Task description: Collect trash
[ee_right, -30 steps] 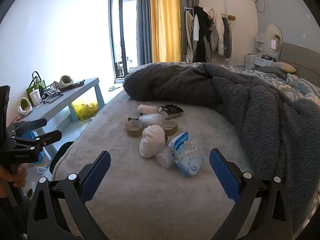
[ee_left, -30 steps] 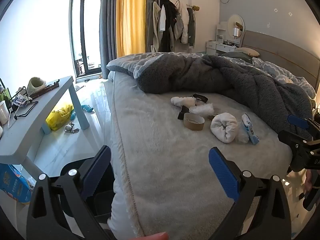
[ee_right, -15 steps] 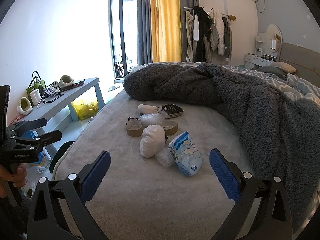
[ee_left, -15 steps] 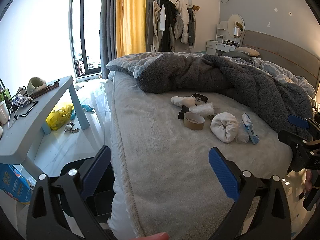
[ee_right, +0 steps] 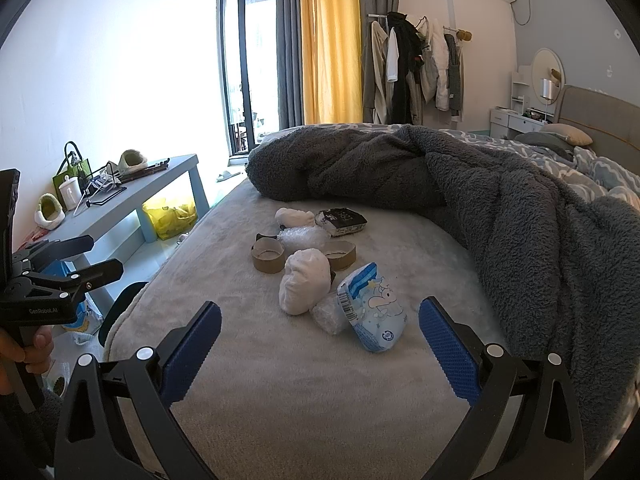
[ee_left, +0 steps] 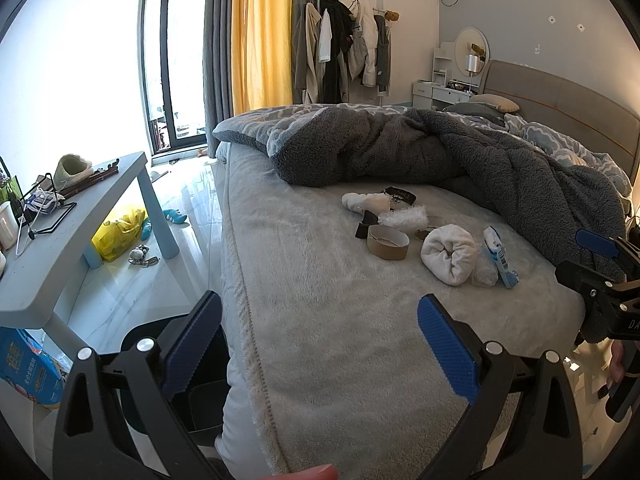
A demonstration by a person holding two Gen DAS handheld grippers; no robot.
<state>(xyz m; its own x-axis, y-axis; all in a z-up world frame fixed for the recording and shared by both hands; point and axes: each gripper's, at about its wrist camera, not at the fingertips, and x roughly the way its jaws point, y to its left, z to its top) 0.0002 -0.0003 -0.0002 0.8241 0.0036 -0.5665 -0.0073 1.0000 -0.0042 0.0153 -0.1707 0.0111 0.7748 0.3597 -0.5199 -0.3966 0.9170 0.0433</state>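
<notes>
I had both claws hovering over the foot of the bed (ee_right: 240, 360), and nothing had been collected, as far as I could judge: my left claw (ee_left: 320, 344) was spread wide and empty, and my right claw (ee_right: 320, 344) was spread wide and empty too. All the trash lay in one loose cluster on the grey bed cover, ahead of my right claw and off to the right of my left one. Nearest my right claw was a pale blue printed packet (ee_right: 372, 312), its long axis running from near right to far left, barcode end pointing away and leftward, with a crumpled clear plastic scrap (ee_right: 328, 314) touching its left side. Just beyond sat a rolled white wad (ee_right: 305, 286), then two cardboard tape cores (ee_right: 267, 255) standing on their rims with openings upward, a bubble-wrap piece (ee_right: 302, 237) between them, a second white wad (ee_right: 294, 216) and a dark packet (ee_right: 341, 221) farthest off, near the heaped grey blanket (ee_right: 500, 208). Every piece was left to pick up. A dark bin-like shape (ee_left: 192, 380) stood on the floor beside the bed, though I could not tell for certain.
</notes>
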